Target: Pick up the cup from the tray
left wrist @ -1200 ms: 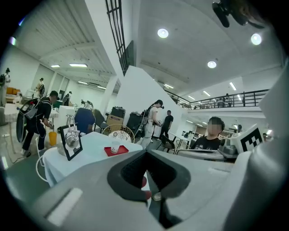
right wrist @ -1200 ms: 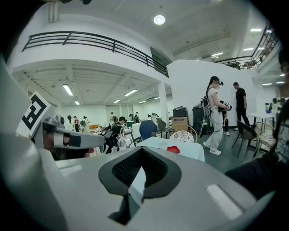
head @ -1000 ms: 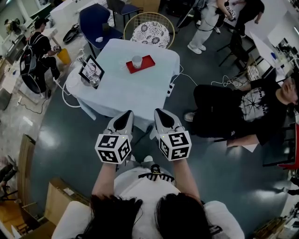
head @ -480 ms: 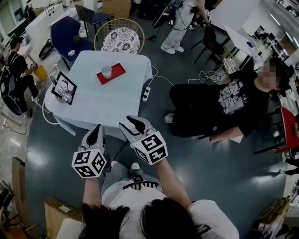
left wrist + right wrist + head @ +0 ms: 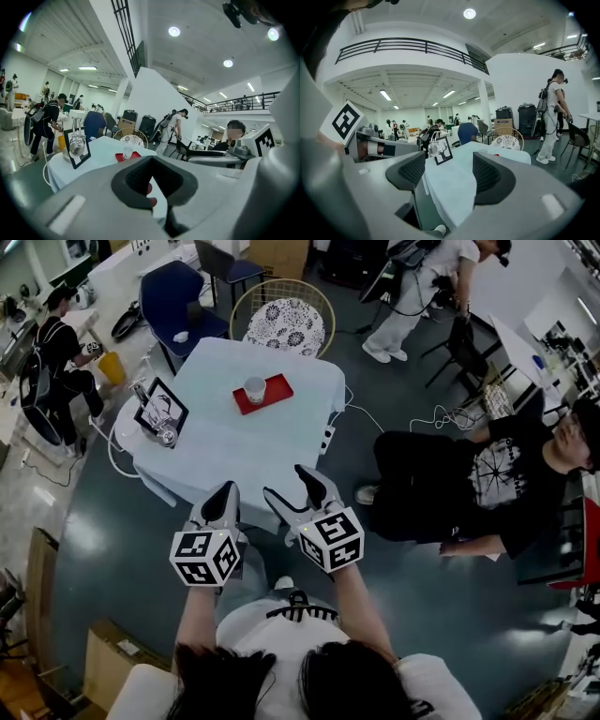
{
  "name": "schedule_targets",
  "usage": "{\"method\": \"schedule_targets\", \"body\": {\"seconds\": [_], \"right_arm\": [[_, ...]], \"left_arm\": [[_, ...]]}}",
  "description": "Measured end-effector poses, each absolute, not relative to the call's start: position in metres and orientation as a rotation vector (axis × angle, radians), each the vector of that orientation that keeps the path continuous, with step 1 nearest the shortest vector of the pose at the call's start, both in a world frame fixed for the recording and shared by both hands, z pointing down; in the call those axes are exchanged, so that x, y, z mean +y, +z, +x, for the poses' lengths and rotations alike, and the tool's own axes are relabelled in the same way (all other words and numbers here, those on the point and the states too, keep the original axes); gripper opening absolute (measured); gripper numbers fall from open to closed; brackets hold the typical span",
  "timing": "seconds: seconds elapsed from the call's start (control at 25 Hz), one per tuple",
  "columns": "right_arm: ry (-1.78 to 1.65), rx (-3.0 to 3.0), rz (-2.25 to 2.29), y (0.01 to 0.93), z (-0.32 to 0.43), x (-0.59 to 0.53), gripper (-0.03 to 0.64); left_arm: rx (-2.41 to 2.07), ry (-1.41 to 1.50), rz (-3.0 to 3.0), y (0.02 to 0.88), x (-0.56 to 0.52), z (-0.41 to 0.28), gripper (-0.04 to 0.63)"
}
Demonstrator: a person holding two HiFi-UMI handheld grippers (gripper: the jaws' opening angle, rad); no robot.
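Forearms reach forward side by side at lower centre of the head view, tilted slightly down toward the table (image 5: 234, 442). Jaws of the left gripper (image 5: 228, 491) are together and empty; those of the right gripper (image 5: 291, 486) stand apart, having just been opening, with nothing between. Upper centre, the cup (image 5: 255, 389) stands on the red tray (image 5: 280, 385), well apart from both

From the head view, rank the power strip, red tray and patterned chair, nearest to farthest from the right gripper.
1. Power strip, at the table's right edge.
2. Red tray, on the table's far side.
3. Patterned chair, beyond the table.
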State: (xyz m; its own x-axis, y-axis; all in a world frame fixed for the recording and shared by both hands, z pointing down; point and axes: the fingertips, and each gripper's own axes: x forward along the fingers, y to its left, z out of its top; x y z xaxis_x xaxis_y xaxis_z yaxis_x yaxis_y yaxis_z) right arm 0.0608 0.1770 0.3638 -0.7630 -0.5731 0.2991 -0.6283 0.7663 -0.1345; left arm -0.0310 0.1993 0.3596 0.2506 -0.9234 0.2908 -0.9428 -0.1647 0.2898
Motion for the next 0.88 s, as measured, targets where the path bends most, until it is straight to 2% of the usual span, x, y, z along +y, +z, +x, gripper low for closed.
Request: {"method": "schedule_targets", "body": {"seconds": [0.2, 0.4, 0.88], "right_arm": [[0.340, -2.702, 1.038, 0.368, 0.050, 0.128, 0.384], [0.356, -2.681, 1.082, 0.375, 0.025, 0.072, 0.415], [0.407, -2.652, 1.155, 0.385, -0.034, -0.008, 0.426]], "left_arm": [[-1.711, 0.097, 2.111, 0.367, 0.156, -0.052, 0.002], [-1.696, 0.087, 2.111, 0.370, 0.103, -0.082, 0.002], [-1.611, 0.141, 2.179, 0.372, 0.008, -0.134, 0.002]]}}
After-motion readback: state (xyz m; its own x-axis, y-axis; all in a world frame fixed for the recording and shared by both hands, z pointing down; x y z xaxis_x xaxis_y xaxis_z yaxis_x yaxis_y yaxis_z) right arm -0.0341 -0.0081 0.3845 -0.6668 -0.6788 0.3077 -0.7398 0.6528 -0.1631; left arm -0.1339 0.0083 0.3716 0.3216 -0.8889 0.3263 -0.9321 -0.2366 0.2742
